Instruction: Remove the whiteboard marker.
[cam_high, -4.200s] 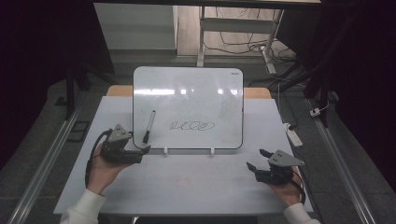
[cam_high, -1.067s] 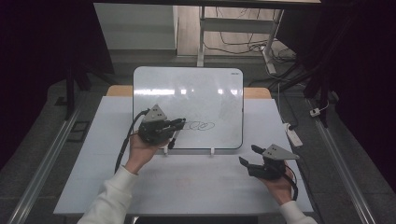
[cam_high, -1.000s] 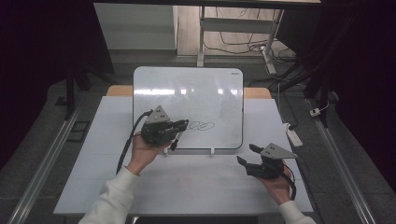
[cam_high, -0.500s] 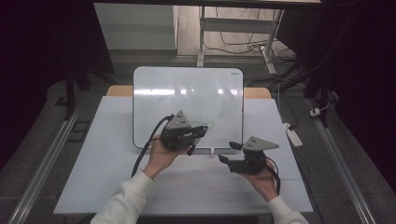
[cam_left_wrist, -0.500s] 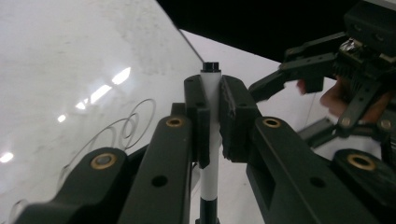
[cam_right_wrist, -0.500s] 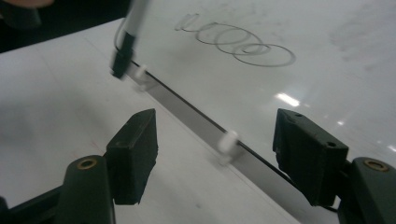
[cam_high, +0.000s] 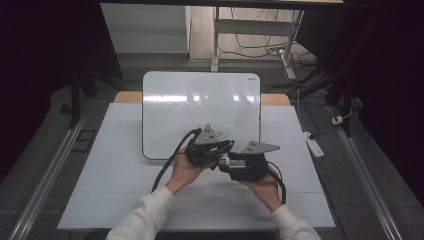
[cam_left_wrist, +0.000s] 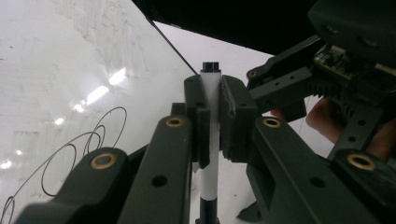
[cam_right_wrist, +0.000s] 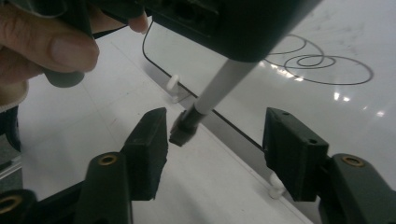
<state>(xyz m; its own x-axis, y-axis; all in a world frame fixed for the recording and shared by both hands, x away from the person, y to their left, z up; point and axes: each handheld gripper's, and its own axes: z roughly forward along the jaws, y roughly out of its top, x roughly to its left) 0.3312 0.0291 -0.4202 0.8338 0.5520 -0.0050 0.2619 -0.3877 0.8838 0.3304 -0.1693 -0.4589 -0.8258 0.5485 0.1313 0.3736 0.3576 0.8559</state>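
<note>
1. Marker first: a slim white whiteboard marker with a black cap (cam_left_wrist: 211, 140) is clamped between the pads of my left gripper (cam_high: 223, 148), whose jaws press on its barrel from both sides.
2. In the left gripper view the marker's black butt end sticks out past the jaw tips toward 12 o'clock, while the barrel runs back down between the jaws toward 6 o'clock.
3. In the right gripper view the marker (cam_right_wrist: 219, 86) slants down from 1 o'clock to its black cap (cam_right_wrist: 184, 126), which hangs just above the white surface (cam_right_wrist: 84, 135).
4. My right gripper (cam_right_wrist: 212, 149) has its jaws apart with the cap between them; they have just been closing, but neither pad touches the cap, which sits nearer the jaw toward 9 o'clock.
5. In the high view my two hands meet at the middle of the surface (cam_high: 115, 175), the right gripper (cam_high: 222, 164) at 4 o'clock of the left one, the two nearly touching.
6. Rounded white whiteboard with a dark edge (cam_high: 175, 110) lies at 12 o'clock of both grippers; its near edge runs just behind the cap.
7. Black looping scribbles (cam_right_wrist: 317, 58) are drawn on the whiteboard, close to the marker.
8. Two small white clips (cam_right_wrist: 173, 84) stick out from the whiteboard's near edge.
</note>
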